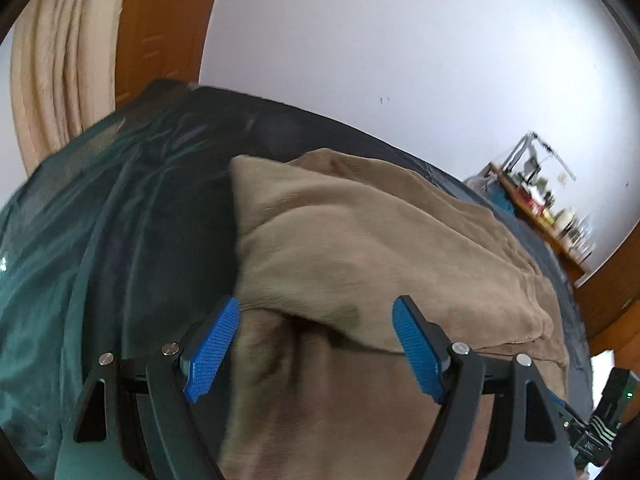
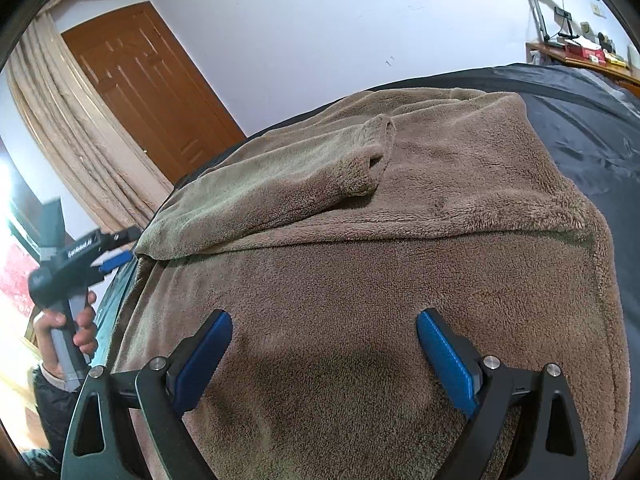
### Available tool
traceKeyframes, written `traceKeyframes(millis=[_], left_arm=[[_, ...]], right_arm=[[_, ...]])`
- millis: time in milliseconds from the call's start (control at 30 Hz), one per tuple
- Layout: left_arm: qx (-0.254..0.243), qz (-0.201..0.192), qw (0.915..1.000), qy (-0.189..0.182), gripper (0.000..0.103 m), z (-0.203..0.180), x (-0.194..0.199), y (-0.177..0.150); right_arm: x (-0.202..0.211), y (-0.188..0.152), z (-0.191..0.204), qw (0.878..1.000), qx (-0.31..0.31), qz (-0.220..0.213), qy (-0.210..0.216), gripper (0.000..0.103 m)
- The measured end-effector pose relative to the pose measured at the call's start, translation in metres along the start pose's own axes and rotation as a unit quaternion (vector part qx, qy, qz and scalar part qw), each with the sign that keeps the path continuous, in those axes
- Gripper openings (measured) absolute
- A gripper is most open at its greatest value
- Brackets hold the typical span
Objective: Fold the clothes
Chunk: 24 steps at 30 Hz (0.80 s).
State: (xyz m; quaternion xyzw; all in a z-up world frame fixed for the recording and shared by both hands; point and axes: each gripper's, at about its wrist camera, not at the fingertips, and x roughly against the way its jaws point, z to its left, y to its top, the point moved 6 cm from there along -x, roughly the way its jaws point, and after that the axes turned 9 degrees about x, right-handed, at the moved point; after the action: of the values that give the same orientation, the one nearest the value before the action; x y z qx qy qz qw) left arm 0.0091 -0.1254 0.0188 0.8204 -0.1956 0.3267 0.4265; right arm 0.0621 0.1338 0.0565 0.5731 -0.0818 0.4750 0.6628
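Brown fleece garment (image 2: 360, 280) on dark bedsheet (image 2: 580, 128) (sleeve folded across).

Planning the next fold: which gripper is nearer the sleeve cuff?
Right. The right gripper hovers over the garment, below the sleeve cuff; the left gripper sits off the garment's left edge.

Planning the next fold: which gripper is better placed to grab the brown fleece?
Right, likely. The right gripper hovers open over the brown fleece; the left gripper sits open off its edge, beside the bed.
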Motion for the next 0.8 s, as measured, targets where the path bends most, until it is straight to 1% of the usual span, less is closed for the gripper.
traceKeyframes(millis=[67,167,233,300,400,467,567,633,700,733,800], left_arm=[[0.004,0.003,1.0000,0.002,0.082,0.013,-0.002,0.001],[-0.004,0.010,0.9998,0.014,0.082,0.020,-0.012,-0.003],[-0.007,0.014,0.9998,0.011,0.082,0.023,-0.019,-0.008],[-0.013,0.016,0.9997,0.012,0.082,0.021,-0.025,-0.011],[-0.030,0.014,0.9991,0.026,0.082,0.020,-0.032,-0.014],[-0.044,0.013,0.9980,0.044,0.082,0.018,-0.035,-0.017],[-0.048,0.018,0.9975,0.048,0.082,0.018,-0.037,-0.020],[-0.048,0.019,0.9975,0.049,0.082,0.019,-0.037,-0.021],[-0.045,0.018,0.9976,0.049,0.082,0.020,-0.037,-0.020],[-0.044,0.017,0.9976,0.051,0.082,0.020,-0.037,-0.020],[-0.042,0.017,0.9975,0.054,0.082,0.021,-0.038,-0.018]], right_arm=[[0.001,0.000,-0.001,1.000,-0.002,-0.001,0.003,0.096],[0.000,0.000,-0.003,1.000,-0.006,-0.003,0.006,0.096],[0.000,0.000,-0.002,1.000,-0.004,-0.002,0.004,0.096],[-0.001,0.000,-0.001,1.000,0.002,0.001,-0.004,0.096],[-0.004,0.000,0.004,1.000,0.017,0.011,-0.020,0.097],[-0.007,-0.001,0.009,0.999,0.031,0.020,-0.032,0.100],[-0.012,-0.002,0.015,0.996,0.063,0.040,-0.053,0.102],[-0.016,-0.003,0.021,0.991,0.092,0.063,-0.068,0.102],[-0.015,0.001,0.026,0.987,0.112,0.086,-0.074,0.102],[-0.012,0.005,0.027,0.987,0.114,0.086,-0.071,0.102],[0.002,0.022,0.026,0.991,0.102,0.067,-0.063,0.102]])
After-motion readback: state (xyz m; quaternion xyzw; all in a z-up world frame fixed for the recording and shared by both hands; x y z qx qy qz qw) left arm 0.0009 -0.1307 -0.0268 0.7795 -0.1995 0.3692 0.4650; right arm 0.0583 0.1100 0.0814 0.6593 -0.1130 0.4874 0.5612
